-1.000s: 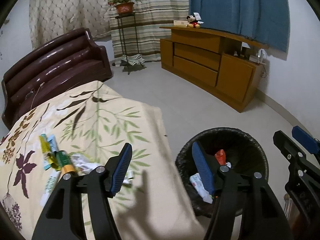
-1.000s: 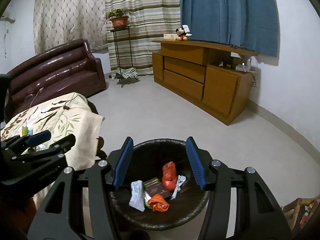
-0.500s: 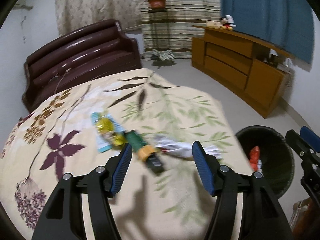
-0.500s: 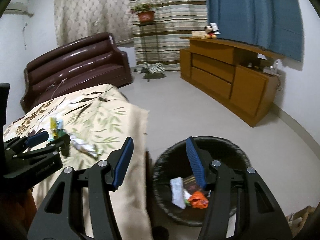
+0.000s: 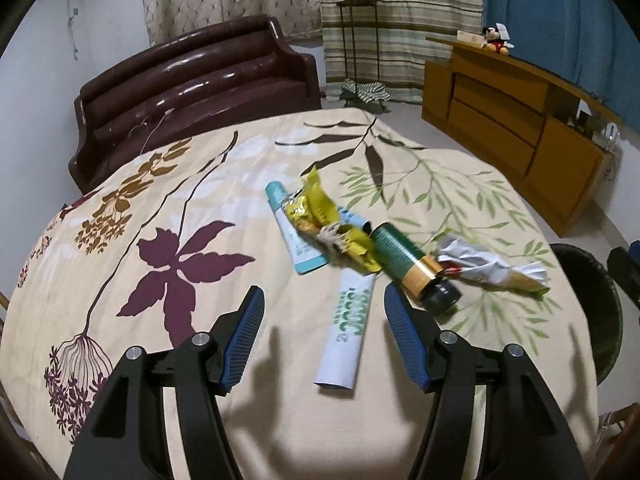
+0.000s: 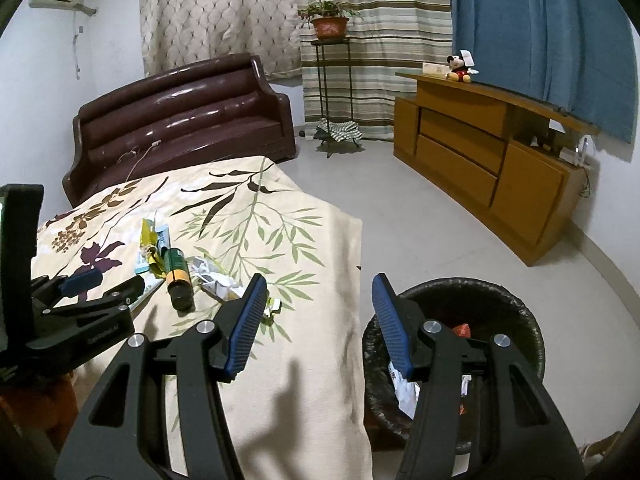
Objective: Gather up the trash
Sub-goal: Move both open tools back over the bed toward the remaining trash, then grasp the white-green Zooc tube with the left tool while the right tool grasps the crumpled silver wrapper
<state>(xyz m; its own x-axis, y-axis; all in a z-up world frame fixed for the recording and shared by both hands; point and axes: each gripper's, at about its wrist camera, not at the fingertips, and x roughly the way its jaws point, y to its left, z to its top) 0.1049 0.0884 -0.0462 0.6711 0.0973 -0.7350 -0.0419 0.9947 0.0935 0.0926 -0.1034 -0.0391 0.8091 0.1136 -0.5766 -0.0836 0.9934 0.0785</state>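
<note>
collect trash, task partly done. the left gripper (image 5: 324, 336) hangs over the cloth-covered table (image 5: 200, 208) with its fingers (image 5: 246, 330) wide apart and nothing between them. the right gripper (image 6: 318, 322) is likewise spread and empty, straddling the table's edge and the bin (image 6: 516, 308) on the floor at 3 o'clock of the table.

already in the bin, as seen from the right wrist: some white paper (image 6: 406, 392) and an orange scrap (image 6: 462, 330), partly hidden by the right fingers.

left on the table, all in one loose cluster in the left wrist view:
- a white tube (image 5: 346, 332), nearest the left gripper and lying between its fingers' line of reach;
- a teal tube (image 5: 294, 234) at 11 o'clock of the white one;
- a yellow wrapper (image 5: 324, 216) across the teal tube;
- a green bottle (image 5: 412, 268) with a dark cap, touching the wrapper;
- a crumpled white wrapper (image 5: 488, 266) at 3 o'clock of the bottle, nearest the bin.

judgement: five or so pieces remain, so about half or more of the work is left. the white tube looks like the next pick.
</note>
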